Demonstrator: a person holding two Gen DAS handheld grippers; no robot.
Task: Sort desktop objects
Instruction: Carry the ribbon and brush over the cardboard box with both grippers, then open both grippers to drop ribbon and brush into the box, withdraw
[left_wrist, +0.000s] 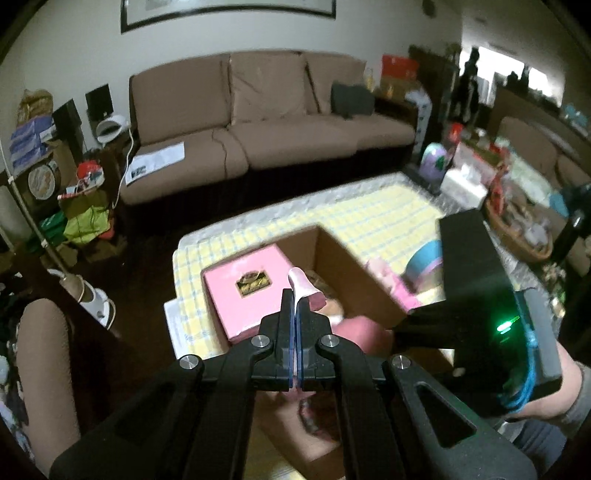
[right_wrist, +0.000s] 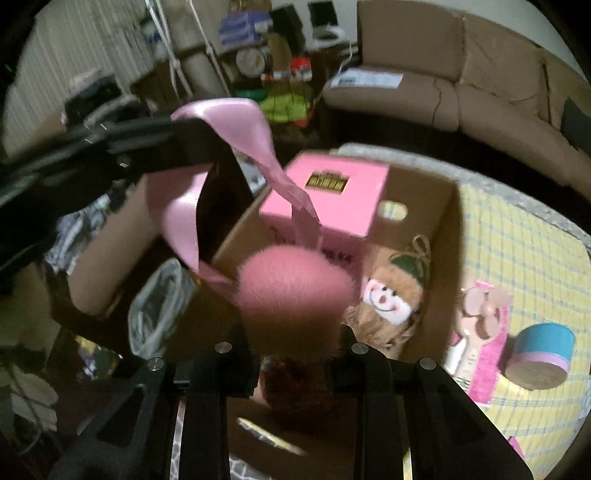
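My left gripper (left_wrist: 295, 295) is shut on a pink satin ribbon (left_wrist: 301, 284), above the open cardboard box (left_wrist: 354, 273). In the right wrist view the ribbon (right_wrist: 258, 147) hangs from the left gripper (right_wrist: 188, 140) down to a pink fuzzy ball (right_wrist: 295, 295). My right gripper (right_wrist: 299, 343) holds that fuzzy ball between its fingers, over the box (right_wrist: 436, 229). Inside the box sit a pink carton (right_wrist: 332, 199) and a brown plush doll (right_wrist: 384, 299). The pink carton also shows in the left wrist view (left_wrist: 247, 291).
On the yellow checked tablecloth (right_wrist: 535, 251) to the right of the box lie a pink packaged toy (right_wrist: 480, 332) and a blue and purple cylinder (right_wrist: 539, 354). A brown sofa (left_wrist: 266, 122) stands behind the table. Clutter fills the floor at left (left_wrist: 81, 218).
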